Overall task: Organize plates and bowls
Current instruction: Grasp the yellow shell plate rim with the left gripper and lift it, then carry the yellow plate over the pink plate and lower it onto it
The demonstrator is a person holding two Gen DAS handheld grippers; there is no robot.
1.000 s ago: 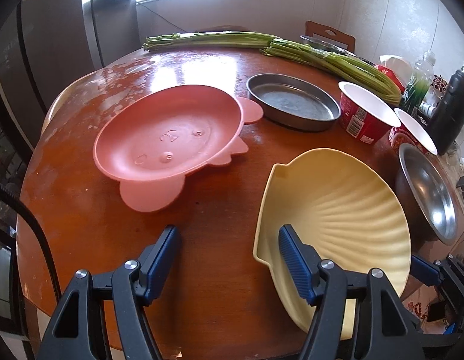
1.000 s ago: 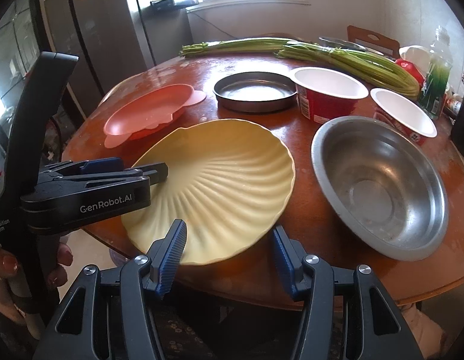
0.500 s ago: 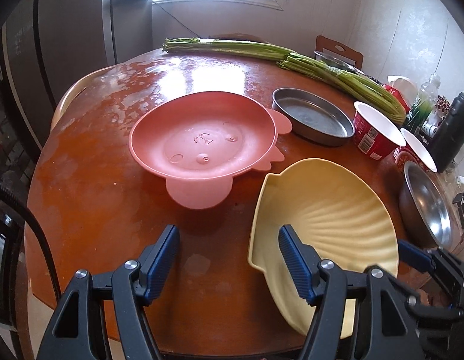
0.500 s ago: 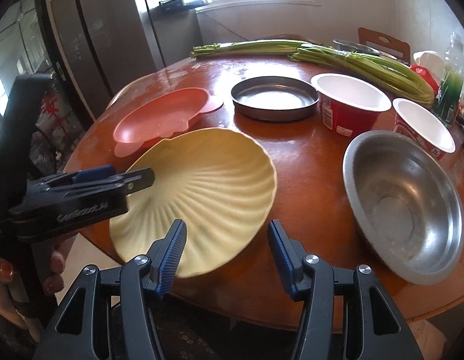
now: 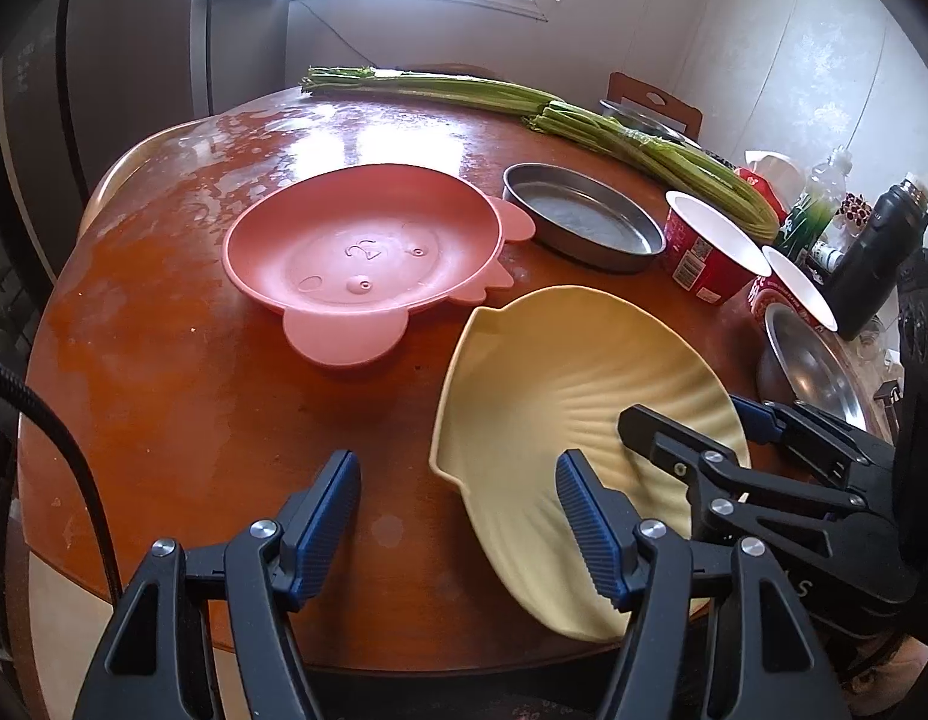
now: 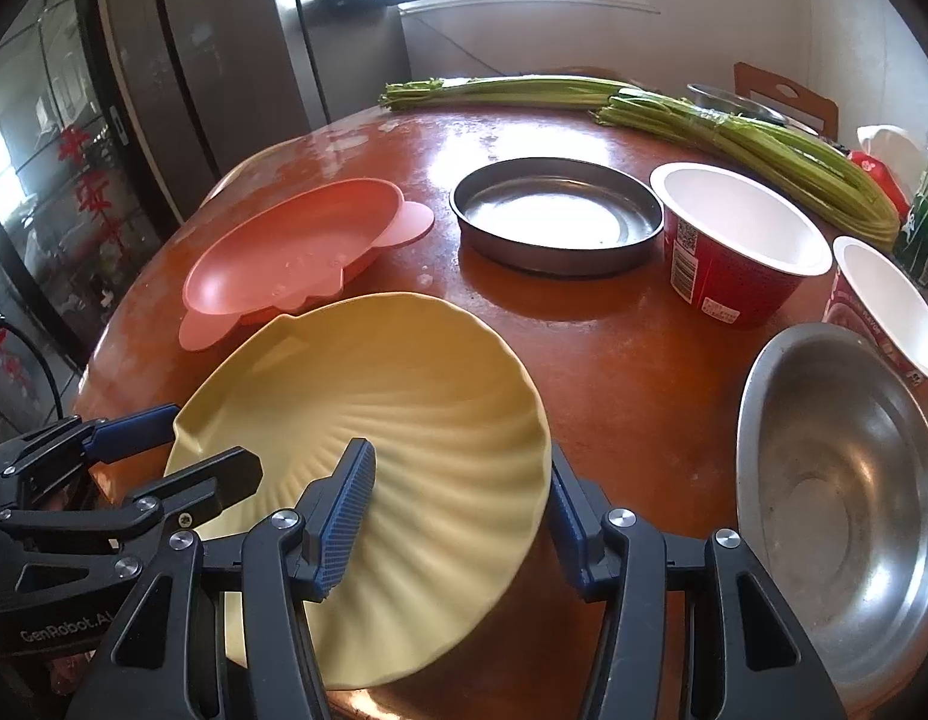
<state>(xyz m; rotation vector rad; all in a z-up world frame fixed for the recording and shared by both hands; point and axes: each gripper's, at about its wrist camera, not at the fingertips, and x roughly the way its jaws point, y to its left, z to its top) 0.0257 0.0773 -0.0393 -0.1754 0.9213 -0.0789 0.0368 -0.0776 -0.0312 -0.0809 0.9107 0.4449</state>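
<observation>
Left tool (image 5: 457,463): jaws spread but just been closing, nothing pinched. One finger sits over the ribbed inside of the yellow shell plate (image 5: 554,372), the other over bare table (image 5: 164,390), w/ the plate's left rim between them. Right tool (image 6: 458,453): also apart and just been closing. It straddles the plate's right rim, one finger above the inside, the other outside just beside the rim; no firm squeeze visible. The shell plate lies at the table's near edge, between both tools; can't tell if it's lifted off the wood. Behind it to the left, close by, is the pink animal-face plate (image 5: 356,252). Straight behind it, apart from it, is the round metal pan (image 5: 578,219). Behind-right of it are two red cups w/ white insides (image 5: 710,252) (image 5: 794,294), side by side. Right of the shell plate is the steel bowl (image 6: 842,492), near but not touching. Far behind it, along the table's back edge, are long green stalks (image 5: 644,144). Far right of it is a dark bottle (image 5: 878,258).
</observation>
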